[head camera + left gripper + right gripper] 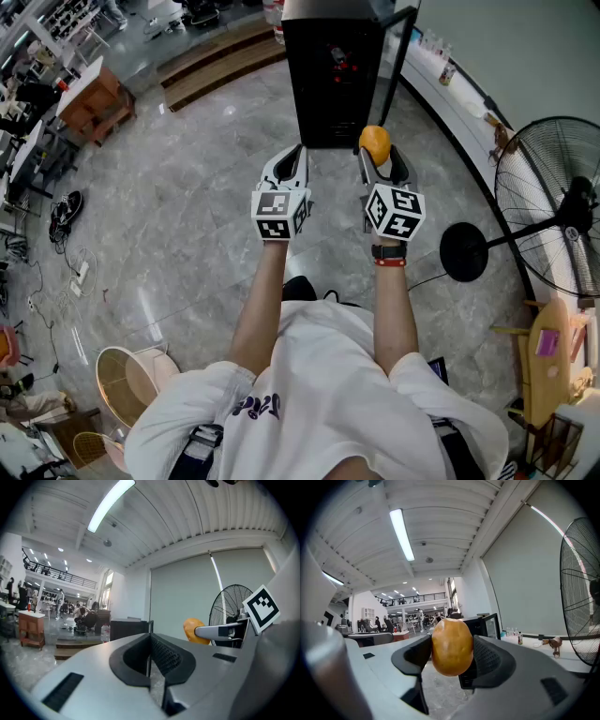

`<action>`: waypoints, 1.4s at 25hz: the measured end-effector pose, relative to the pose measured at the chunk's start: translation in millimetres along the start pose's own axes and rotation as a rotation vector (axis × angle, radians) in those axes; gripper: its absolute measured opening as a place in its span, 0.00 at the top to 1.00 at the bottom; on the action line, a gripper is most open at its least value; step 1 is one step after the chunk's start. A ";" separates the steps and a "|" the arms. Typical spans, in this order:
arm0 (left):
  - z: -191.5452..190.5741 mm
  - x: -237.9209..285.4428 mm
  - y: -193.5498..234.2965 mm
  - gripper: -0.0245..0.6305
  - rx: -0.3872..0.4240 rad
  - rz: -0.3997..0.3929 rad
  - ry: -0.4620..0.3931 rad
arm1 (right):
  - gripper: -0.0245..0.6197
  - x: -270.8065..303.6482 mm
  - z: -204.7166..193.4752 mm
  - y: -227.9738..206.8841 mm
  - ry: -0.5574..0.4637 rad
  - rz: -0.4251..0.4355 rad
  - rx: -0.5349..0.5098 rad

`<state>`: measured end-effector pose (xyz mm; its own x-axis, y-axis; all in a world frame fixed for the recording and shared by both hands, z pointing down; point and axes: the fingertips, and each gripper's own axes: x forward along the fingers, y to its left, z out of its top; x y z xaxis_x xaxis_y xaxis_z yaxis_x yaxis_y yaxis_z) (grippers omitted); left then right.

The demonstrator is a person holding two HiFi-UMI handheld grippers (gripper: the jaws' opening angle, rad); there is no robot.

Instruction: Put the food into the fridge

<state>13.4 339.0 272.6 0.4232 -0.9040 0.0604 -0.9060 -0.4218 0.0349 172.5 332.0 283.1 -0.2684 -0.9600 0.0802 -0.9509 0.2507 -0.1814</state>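
Note:
An orange-yellow fruit (451, 647) sits clamped between the pads of my right gripper (380, 161), which is shut on it and held level in front of the person. The same fruit (374, 143) shows at the gripper's tip in the head view, and in the left gripper view the fruit (196, 630) appears off to the right. Ahead stands a small black fridge (333, 80) with its door (397, 58) swung open to the right. My left gripper (287, 170) is held level beside the right one, its jaws shut with nothing between them (150, 660).
A standing fan (553, 211) with a round base (466, 251) is at the right. A low white ledge (466, 108) with small items runs along the wall behind the fridge. A wooden platform (220, 61) and a wooden cabinet (94, 103) lie at the far left.

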 end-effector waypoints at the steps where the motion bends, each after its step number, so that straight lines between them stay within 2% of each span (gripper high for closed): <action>1: -0.7 -0.3 0.1 0.93 -0.003 0.005 0.004 | 0.50 -0.5 -0.8 -2.1 0.003 -0.002 -0.001; 8: -9.5 3.1 11.0 0.93 -0.037 0.048 0.041 | 0.50 6.9 -6.9 -5.6 0.025 0.004 -0.004; 14: -22.8 23.0 16.7 0.93 -0.055 -0.012 0.055 | 0.50 35.4 -23.9 -10.9 0.055 0.015 0.038; 17: -26.3 41.0 29.6 0.93 -0.057 -0.011 0.057 | 0.50 58.1 -32.3 -13.2 0.057 0.024 0.104; 20: -28.9 60.6 44.4 0.93 -0.083 -0.012 0.046 | 0.50 82.3 -36.7 -17.1 0.071 0.019 0.103; 27: -9.8 132.0 88.6 0.93 -0.114 -0.006 0.030 | 0.50 156.2 -13.2 -44.3 0.093 -0.021 0.098; 30: 8.7 161.1 105.4 0.93 -0.115 -0.012 0.000 | 0.50 184.9 7.3 -47.3 0.071 -0.027 0.089; 35: 20.8 206.3 127.9 0.93 -0.119 -0.040 0.003 | 0.50 233.1 22.9 -45.8 0.068 -0.026 0.083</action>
<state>-15.2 97.1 268.7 0.4592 -0.8863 0.0592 -0.8813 -0.4462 0.1558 157.0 93.8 287.7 -0.2562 -0.9547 0.1516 -0.9425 0.2119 -0.2584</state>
